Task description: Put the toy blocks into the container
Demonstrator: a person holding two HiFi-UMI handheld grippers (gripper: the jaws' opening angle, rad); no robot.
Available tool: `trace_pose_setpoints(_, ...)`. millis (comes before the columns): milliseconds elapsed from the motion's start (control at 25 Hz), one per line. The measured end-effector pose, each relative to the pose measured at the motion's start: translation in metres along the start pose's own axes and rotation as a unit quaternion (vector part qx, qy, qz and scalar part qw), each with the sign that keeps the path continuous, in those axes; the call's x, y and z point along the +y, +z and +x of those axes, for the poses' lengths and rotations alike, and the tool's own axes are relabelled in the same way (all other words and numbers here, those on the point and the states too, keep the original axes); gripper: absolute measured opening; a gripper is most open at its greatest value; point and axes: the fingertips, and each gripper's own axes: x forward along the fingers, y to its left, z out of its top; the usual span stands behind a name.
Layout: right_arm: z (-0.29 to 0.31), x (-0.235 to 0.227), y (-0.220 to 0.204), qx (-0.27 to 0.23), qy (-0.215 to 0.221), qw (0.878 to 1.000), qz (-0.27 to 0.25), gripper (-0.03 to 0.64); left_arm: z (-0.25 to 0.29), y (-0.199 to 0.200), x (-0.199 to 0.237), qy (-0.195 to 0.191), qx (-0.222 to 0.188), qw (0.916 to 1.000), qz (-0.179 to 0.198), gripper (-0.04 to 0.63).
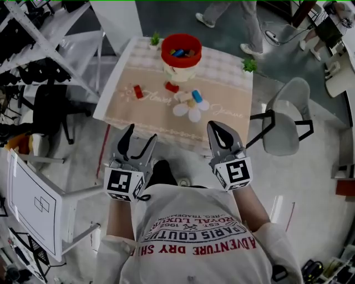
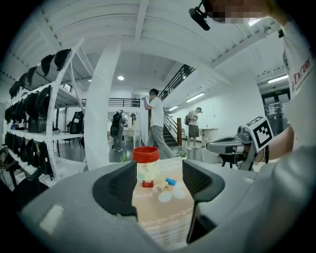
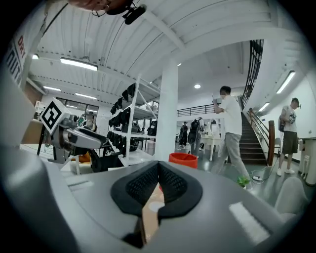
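A container with a red rim (image 1: 181, 50) stands at the far side of the table (image 1: 224, 83), with several blocks inside it. On the beige cloth lie loose blocks: a red block (image 1: 138, 91) at the left, another red one (image 1: 172, 87) by the container, a beige block (image 1: 182, 96) and a blue block (image 1: 197, 96). My left gripper (image 1: 141, 133) hovers at the table's near edge, open and empty. The container (image 2: 146, 165) and blue block (image 2: 170, 181) show between its jaws, far ahead. My right gripper (image 1: 217, 126) is beside it, shut with nothing in it (image 3: 158, 170).
A grey chair (image 1: 285, 116) stands right of the table. Small potted plants (image 1: 155, 39) (image 1: 249, 65) sit on the far corners. A shelf rack (image 1: 39, 33) and a white board (image 1: 33, 205) are at the left. A person (image 1: 238, 16) walks beyond the table.
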Motion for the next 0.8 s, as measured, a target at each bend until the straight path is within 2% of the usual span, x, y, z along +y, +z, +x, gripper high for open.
trace_pose_setpoints(200, 0.048, -0.003, -0.007, 0.013, 0.004, 1.000, 0.007, 0.000, 0.040, -0.005, 0.043, -0.015, 0.015, 0.9998, 0.000, 0.287)
trace_pose_setpoints(480, 0.127, -0.014, -0.016, 0.032, -0.018, 0.999, 0.019, 0.000, 0.099, -0.023, 0.104, -0.067, 0.052, 0.9964, 0.009, 0.287)
trace_pose_setpoints(680, 0.182, -0.017, -0.029, 0.040, -0.036, 0.998, 0.026, 0.000, 0.140, -0.070, 0.146, -0.104, 0.113, 0.9866, 0.055, 0.287)
trace_pose_setpoints(800, 0.209, -0.015, -0.045, 0.061, -0.043, 0.997, 0.031, 0.000, 0.160, -0.101, 0.165, -0.127, 0.148, 0.9789, 0.061, 0.316)
